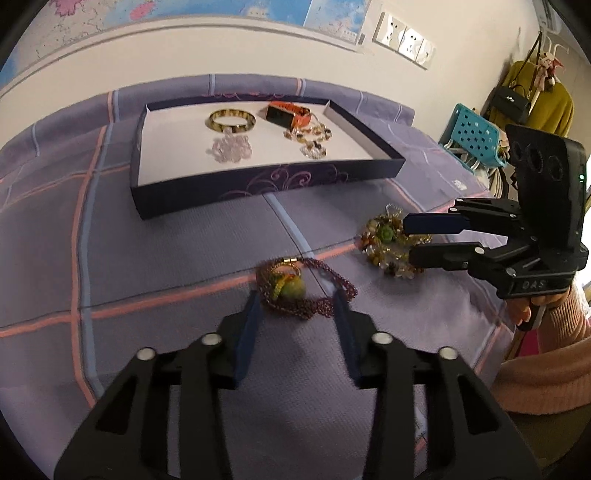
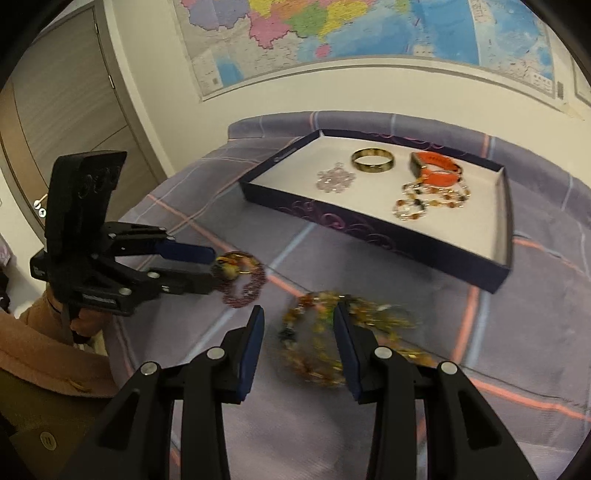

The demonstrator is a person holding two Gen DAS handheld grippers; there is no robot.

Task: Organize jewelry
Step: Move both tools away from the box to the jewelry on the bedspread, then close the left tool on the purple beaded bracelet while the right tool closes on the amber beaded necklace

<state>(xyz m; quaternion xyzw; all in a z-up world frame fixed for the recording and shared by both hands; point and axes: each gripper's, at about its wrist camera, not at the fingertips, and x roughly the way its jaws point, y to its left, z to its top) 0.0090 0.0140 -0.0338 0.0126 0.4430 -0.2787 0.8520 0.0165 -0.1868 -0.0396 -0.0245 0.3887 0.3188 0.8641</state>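
Both tongs seen spread wide, nothing gripped. Purple bead necklace point(image 1: 306, 291) with green pendant lies on bed cover point(image 1: 184, 258), just ahead of left tongs point(image 1: 300, 306), between fingertips. Amber bead bracelet point(image 2: 343, 339) straddled by right tongs point(image 2: 297, 321). Each piece nearer its own hand. Tray point(image 1: 258, 184), already holding bangle point(image 1: 232, 121), lies beyond both.

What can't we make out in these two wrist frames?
- Amber bead pile: motion-blurred in the right wrist view, and the right gripper fingers cover part; strand count unclear.
- Purple necklace: the left gripper hides its near side there.
- Map: labels too small.
- Clear bead bracelet in the tray: details too small.
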